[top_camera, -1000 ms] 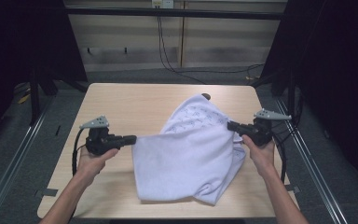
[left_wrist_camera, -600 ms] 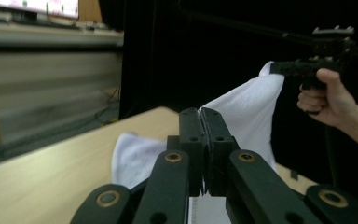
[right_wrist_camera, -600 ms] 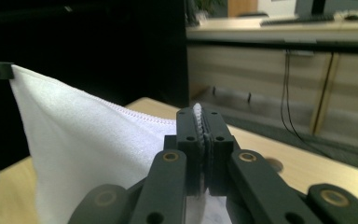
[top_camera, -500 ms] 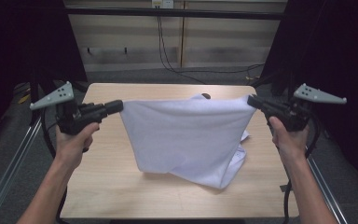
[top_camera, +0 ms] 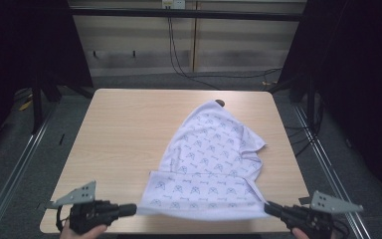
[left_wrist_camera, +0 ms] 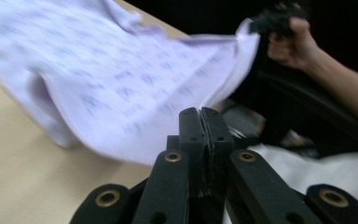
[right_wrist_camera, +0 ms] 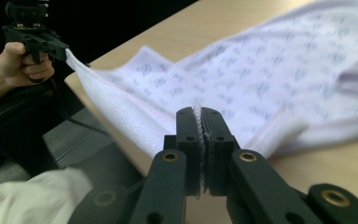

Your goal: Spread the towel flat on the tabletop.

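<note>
Down at the near edge, the left gripper (top_camera: 129, 209) clamps one corner of the cloth (top_camera: 214, 159) and the right gripper (top_camera: 270, 208) pinches the other, hem stretched taut between them. Beyond, the cloth lies rumpled across the worktop (top_camera: 119, 134), its tip touching the dark hole (top_camera: 220, 103) near the far edge.

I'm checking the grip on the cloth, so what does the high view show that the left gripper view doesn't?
High view alone: the whole table, the cloth's far tip beside a small dark spot, and both corners stretched along the near table edge between the left tool and the right tool. Left gripper view alone: its own jaws pressed together on the cloth's hem. Both share the patterned cloth, the tabletop and the right tool pinching the other corner.
</note>
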`<state>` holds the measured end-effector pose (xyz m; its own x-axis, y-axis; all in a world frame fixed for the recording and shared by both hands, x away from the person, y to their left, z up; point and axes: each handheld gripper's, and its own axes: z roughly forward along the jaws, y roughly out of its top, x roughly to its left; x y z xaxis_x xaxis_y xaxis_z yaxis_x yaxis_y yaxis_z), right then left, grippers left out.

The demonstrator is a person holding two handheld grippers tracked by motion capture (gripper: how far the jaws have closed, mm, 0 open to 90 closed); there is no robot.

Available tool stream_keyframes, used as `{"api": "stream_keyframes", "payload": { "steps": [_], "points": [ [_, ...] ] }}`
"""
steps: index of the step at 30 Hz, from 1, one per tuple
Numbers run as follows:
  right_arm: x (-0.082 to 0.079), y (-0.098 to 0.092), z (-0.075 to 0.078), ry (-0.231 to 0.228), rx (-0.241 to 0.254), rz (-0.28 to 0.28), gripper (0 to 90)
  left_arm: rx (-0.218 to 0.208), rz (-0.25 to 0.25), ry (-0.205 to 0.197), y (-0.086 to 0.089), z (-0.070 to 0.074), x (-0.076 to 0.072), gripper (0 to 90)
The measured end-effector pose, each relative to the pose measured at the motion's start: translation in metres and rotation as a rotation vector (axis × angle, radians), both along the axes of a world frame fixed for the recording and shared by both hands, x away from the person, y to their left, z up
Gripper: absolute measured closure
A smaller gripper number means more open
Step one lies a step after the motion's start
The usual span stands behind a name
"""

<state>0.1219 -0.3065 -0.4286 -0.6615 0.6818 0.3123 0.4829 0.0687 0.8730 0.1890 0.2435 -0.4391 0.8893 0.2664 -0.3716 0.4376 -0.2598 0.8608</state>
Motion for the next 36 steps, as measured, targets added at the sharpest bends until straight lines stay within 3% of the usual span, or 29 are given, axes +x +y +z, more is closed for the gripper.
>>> {"api": "stream_keyframes", "payload": {
  "steps": [1, 3, 5, 7, 10, 11, 13, 15, 17, 19, 21, 23, 25, 27, 29, 30, 32, 33, 34, 36],
  "points": [
    [-0.010, 0.000, -0.001, 0.011, 0.000, 0.002, 86.4, 0.009, -0.012, -0.016, 0.002, 0.001, -0.009, 88.3],
    [-0.028, 0.000, 0.001, 0.017, 0.005, 0.002, 85.6, -0.051, -0.044, 0.002, 0.007, 0.005, -0.023, 88.2],
    [-0.041, 0.003, 0.010, -0.008, 0.006, 0.019, 80.3, -0.092, -0.097, 0.005, 0.012, 0.010, -0.032, 87.8],
    [-0.043, 0.005, 0.019, -0.029, 0.004, 0.019, 69.6, -0.121, -0.102, -0.010, 0.016, 0.012, -0.032, 82.3],
    [-0.037, 0.002, 0.020, -0.038, 0.028, -0.003, 62.1, -0.151, -0.115, 0.007, 0.020, 0.011, -0.024, 73.3],
    [-0.034, 0.002, 0.017, -0.029, 0.028, -0.012, 61.9, -0.130, -0.103, -0.003, 0.018, 0.010, -0.019, 73.1],
    [-0.020, 0.002, 0.004, 0.001, -0.002, -0.026, 61.7, -0.120, -0.102, 0.015, 0.010, 0.006, -0.007, 71.8],
    [-0.004, 0.004, -0.009, 0.038, -0.030, -0.019, 61.1, -0.066, -0.081, 0.018, -0.001, 0.002, 0.010, 71.5],
    [0.014, 0.010, -0.021, 0.072, -0.111, -0.013, 61.9, 0.020, -0.045, 0.038, -0.018, -0.009, 0.041, 73.2],
    [0.034, 0.017, -0.029, 0.102, -0.132, 0.000, 62.3, 0.110, -0.008, 0.010, -0.033, -0.019, 0.067, 76.1],
    [0.049, 0.024, -0.032, 0.099, -0.161, 0.019, 64.1, 0.139, 0.018, 0.082, -0.049, -0.036, 0.097, 78.5],
    [0.067, 0.036, -0.033, 0.103, -0.182, 0.043, 65.5, 0.218, 0.008, 0.090, -0.069, -0.051, 0.120, 80.8],
    [0.080, 0.044, -0.035, 0.110, -0.182, 0.074, 66.2, 0.284, 0.019, 0.074, -0.082, -0.059, 0.130, 81.0],
    [0.092, 0.054, -0.041, 0.148, -0.211, 0.116, 66.3, 0.331, 0.016, 0.064, -0.091, -0.065, 0.132, 80.9],
    [0.098, 0.062, -0.048, 0.187, -0.267, 0.134, 69.2, 0.340, 0.022, 0.045, -0.090, -0.066, 0.129, 81.6],
    [0.098, 0.063, -0.051, 0.189, -0.294, 0.126, 76.6, 0.353, 0.028, 0.035, -0.088, -0.066, 0.127, 83.1],
    [0.094, 0.061, -0.052, 0.195, -0.282, 0.139, 84.1, 0.366, 0.045, 0.024, -0.080, -0.065, 0.122, 86.0],
    [0.091, 0.057, -0.049, 0.188, -0.269, 0.128, 86.0, 0.366, 0.053, 0.048, -0.073, -0.065, 0.117, 87.3],
    [0.085, 0.051, -0.044, 0.179, -0.226, 0.117, 87.4, 0.369, 0.051, 0.056, -0.068, -0.064, 0.113, 88.2],
    [0.077, 0.044, -0.039, 0.162, -0.215, 0.094, 88.0, 0.371, 0.068, 0.069, -0.061, -0.064, 0.105, 89.5]
  ]
}}
